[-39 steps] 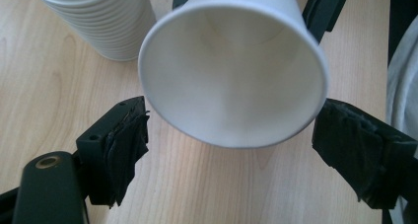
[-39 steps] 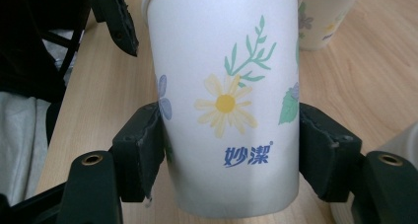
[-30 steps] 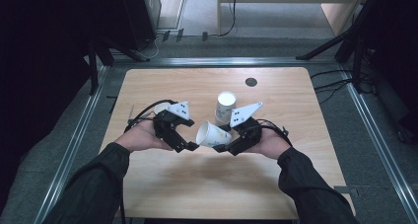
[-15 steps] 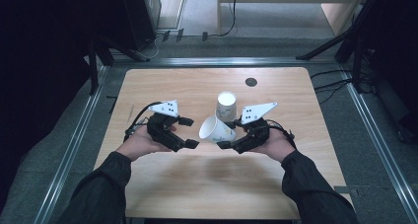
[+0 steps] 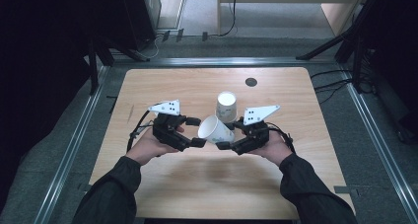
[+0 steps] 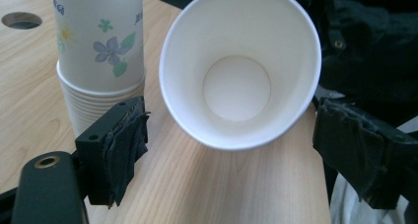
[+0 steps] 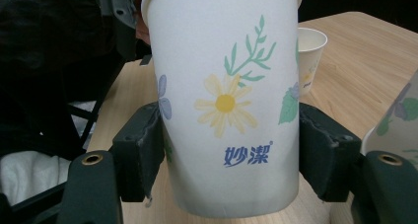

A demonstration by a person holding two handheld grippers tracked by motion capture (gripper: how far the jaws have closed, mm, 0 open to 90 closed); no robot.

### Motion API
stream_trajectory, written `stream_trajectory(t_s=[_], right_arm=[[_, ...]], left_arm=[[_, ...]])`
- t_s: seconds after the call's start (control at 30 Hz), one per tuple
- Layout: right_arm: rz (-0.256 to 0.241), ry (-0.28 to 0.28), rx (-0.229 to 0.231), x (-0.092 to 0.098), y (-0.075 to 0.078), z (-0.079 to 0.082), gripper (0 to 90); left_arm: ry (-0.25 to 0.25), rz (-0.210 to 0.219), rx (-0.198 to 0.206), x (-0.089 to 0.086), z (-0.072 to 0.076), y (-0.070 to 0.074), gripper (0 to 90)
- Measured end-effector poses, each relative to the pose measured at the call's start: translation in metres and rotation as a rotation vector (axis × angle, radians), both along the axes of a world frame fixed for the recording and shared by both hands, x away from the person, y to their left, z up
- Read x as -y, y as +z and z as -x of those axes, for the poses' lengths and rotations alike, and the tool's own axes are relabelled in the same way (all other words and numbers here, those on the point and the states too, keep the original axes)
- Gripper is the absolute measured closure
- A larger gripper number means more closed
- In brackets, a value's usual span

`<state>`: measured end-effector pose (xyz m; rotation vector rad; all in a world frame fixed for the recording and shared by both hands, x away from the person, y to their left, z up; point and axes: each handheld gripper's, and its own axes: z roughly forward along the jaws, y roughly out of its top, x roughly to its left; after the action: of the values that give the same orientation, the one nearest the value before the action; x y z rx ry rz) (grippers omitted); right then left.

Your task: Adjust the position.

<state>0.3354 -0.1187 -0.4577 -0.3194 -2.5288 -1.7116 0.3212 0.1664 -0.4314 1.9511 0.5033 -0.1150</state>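
White paper cup (image 5: 215, 130) clamped sideways in right gripper (image 5: 227, 136), mouth facing left gripper (image 5: 195, 131), spread wide, just short of rim.

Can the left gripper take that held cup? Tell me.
Probably yes: the left gripper is open, the cup mouth faces it with nothing between, though the right gripper is clamped on it.

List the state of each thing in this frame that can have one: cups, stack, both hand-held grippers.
Single paper cup: on its side in the air, mouth toward the left hand-held gripper, empty.
Cup stack: upside down on the table, nested, untouched.
Right hand-held gripper: shut on the single paper cup's wall.
Left hand-held gripper: open, jaws either side of the cup's mouth, not touching.
Small cup: upright on the table.
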Motion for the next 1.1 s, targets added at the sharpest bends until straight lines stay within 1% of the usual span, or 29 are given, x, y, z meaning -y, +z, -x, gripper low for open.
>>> stream_trajectory(t_s=[0.07, 0.17, 0.33, 0.47, 0.53, 0.73, 0.87, 1.1], right_arm=[[-0.003, 0.008, 0.0, -0.001, -0.001, 0.0, 32.6], [-0.01, 0.01, 0.0, -0.002, -0.001, 0.0, 32.7], [-0.009, 0.015, -0.002, -0.004, -0.003, 0.0, 32.6], [-0.005, 0.02, -0.005, -0.007, -0.004, 0.0, 32.6], [-0.003, 0.021, -0.015, -0.008, -0.005, 0.0, 32.6], [0.001, 0.022, -0.015, -0.01, -0.006, 0.0, 32.6], [0.007, 0.021, -0.018, -0.01, -0.006, -0.001, 32.6], [0.013, 0.021, -0.027, -0.011, -0.007, -0.001, 32.6]], left_arm=[[0.007, 0.006, -0.008, 0.001, 0.0, -0.003, 14.3], [0.002, -0.008, -0.015, 0.004, -0.001, -0.006, 14.2], [0.004, 0.003, -0.007, 0.006, -0.001, -0.006, 14.7], [0.01, -0.001, -0.012, 0.007, -0.002, -0.008, 14.9], [0.007, 0.001, -0.014, 0.008, -0.002, -0.008, 15.7], [0.008, -0.004, -0.014, 0.009, -0.003, -0.009, 16.2], [0.002, -0.002, -0.004, 0.009, -0.002, -0.008, 20.6], [0.003, -0.02, 0.002, 0.01, -0.002, -0.008, 21.9]])
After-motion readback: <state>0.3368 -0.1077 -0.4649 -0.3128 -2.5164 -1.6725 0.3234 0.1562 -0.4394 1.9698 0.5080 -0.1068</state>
